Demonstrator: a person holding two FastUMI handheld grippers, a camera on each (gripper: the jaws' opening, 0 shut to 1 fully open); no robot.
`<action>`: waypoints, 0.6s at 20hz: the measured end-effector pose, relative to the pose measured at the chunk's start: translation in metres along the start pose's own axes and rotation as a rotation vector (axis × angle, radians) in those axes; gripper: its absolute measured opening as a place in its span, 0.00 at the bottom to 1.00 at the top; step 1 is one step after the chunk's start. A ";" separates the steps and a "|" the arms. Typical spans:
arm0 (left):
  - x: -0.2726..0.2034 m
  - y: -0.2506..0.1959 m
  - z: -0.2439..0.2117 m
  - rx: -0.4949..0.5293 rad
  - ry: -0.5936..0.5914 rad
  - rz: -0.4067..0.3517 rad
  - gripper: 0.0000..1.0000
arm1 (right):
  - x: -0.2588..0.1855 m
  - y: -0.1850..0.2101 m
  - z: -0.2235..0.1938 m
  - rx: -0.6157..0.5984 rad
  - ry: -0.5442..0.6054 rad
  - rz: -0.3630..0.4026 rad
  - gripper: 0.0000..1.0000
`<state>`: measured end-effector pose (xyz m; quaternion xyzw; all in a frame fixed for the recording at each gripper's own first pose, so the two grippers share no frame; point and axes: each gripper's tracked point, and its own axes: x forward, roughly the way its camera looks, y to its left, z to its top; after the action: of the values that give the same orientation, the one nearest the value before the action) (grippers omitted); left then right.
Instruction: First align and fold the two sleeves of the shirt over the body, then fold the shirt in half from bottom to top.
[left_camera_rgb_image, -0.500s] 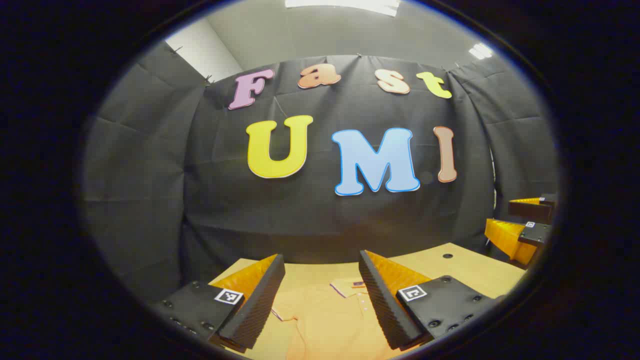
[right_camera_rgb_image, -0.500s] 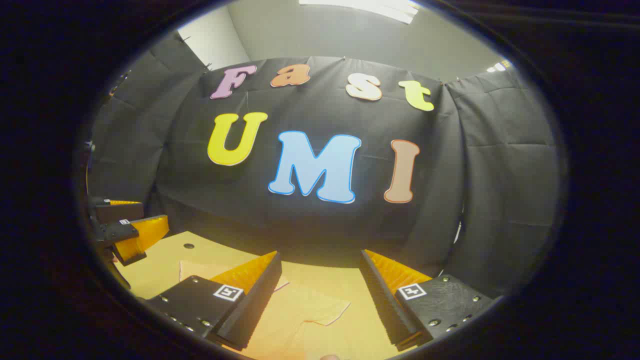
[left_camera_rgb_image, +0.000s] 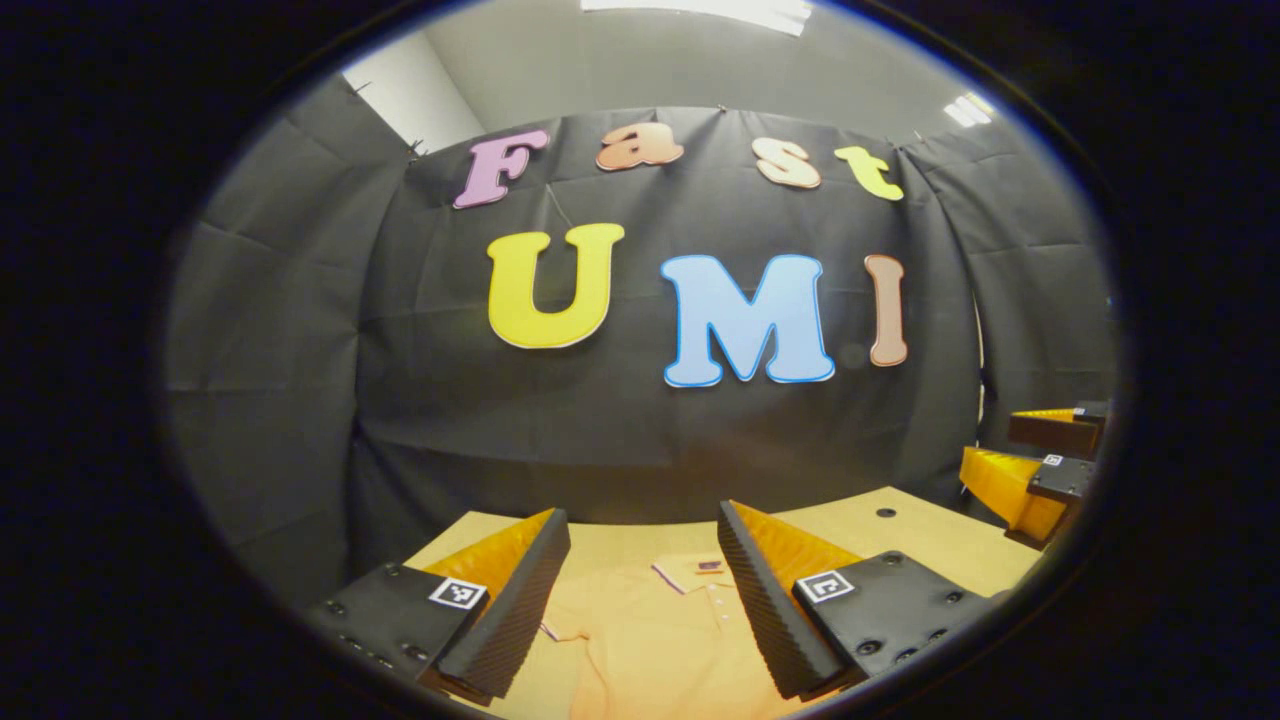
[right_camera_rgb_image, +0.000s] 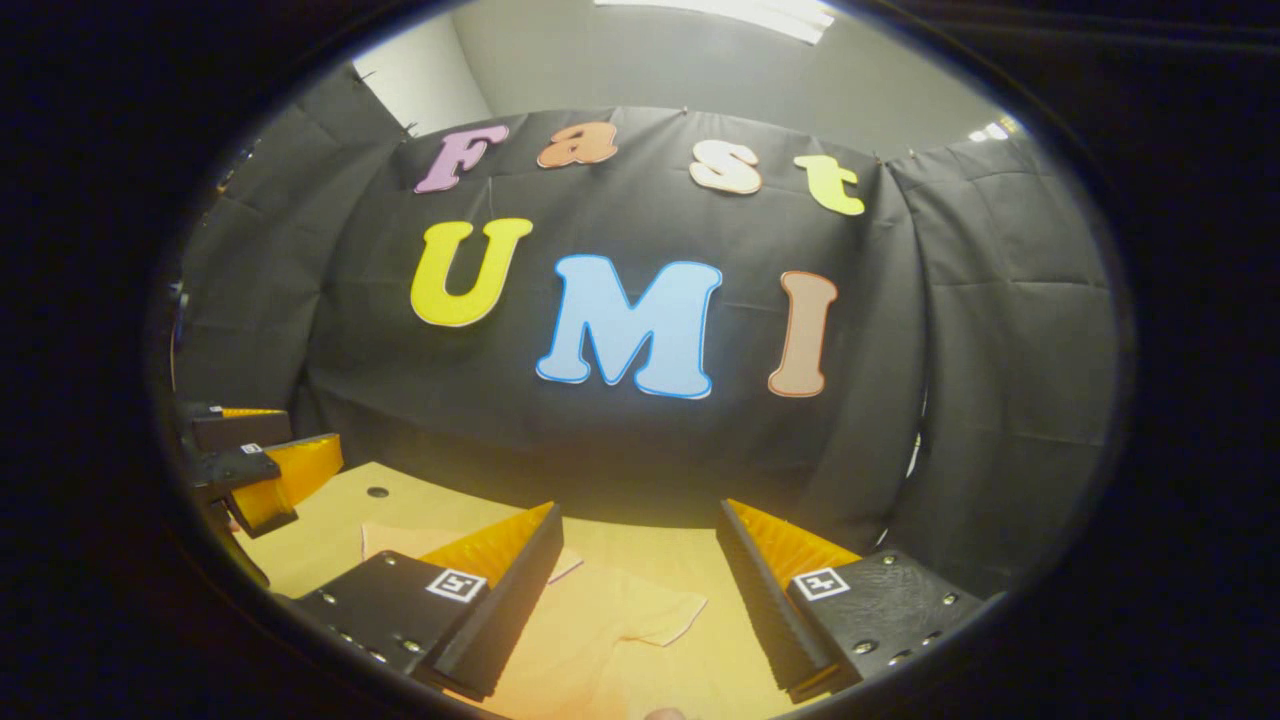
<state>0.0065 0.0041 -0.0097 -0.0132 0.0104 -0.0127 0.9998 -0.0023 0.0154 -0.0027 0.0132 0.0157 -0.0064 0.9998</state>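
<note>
I am holding both tools above the table (left_camera_rgb_image: 930, 535), each with its fingers spread wide and nothing between them. The orange polo shirt (left_camera_rgb_image: 650, 640) is lying flat on the table under my left tool (left_camera_rgb_image: 640, 590), collar toward the far edge, its button placket running down between my fingers. In the right gripper view, the short sleeve (right_camera_rgb_image: 640, 615) is lying spread toward the table's right edge, just ahead of my right tool (right_camera_rgb_image: 640, 590), with its cuff hem facing the far edge. My left tool is also showing there, near the table's left edge.

I am judging that no fold is made yet, so the sleeves come first. To do this well, I am planning to bring each tool down over its own sleeve near the cuff hem, pinching only the sleeve layer and not the body cloth beneath. I am wanting to lift just enough to clear the body, carry the sleeve inward across the chest, and lay it flat so the crease runs straight along the shoulder seam. Keeping both sleeves matched should keep the later bottom-to-top fold square. The shirt's lower hem is hidden from me.
</note>
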 end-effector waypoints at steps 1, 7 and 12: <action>0.000 0.001 -0.002 0.001 0.005 -0.003 0.98 | 0.000 0.001 -0.002 0.004 0.007 0.000 0.95; 0.003 0.015 -0.009 -0.005 0.017 0.028 0.96 | 0.011 0.007 -0.015 -0.021 0.055 0.004 0.96; 0.008 0.026 -0.008 0.018 0.010 0.052 0.96 | 0.038 -0.006 -0.041 -0.030 0.126 -0.023 0.96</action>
<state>0.0145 0.0300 -0.0182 -0.0040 0.0159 0.0133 0.9998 0.0349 0.0103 -0.0446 -0.0017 0.0791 -0.0166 0.9967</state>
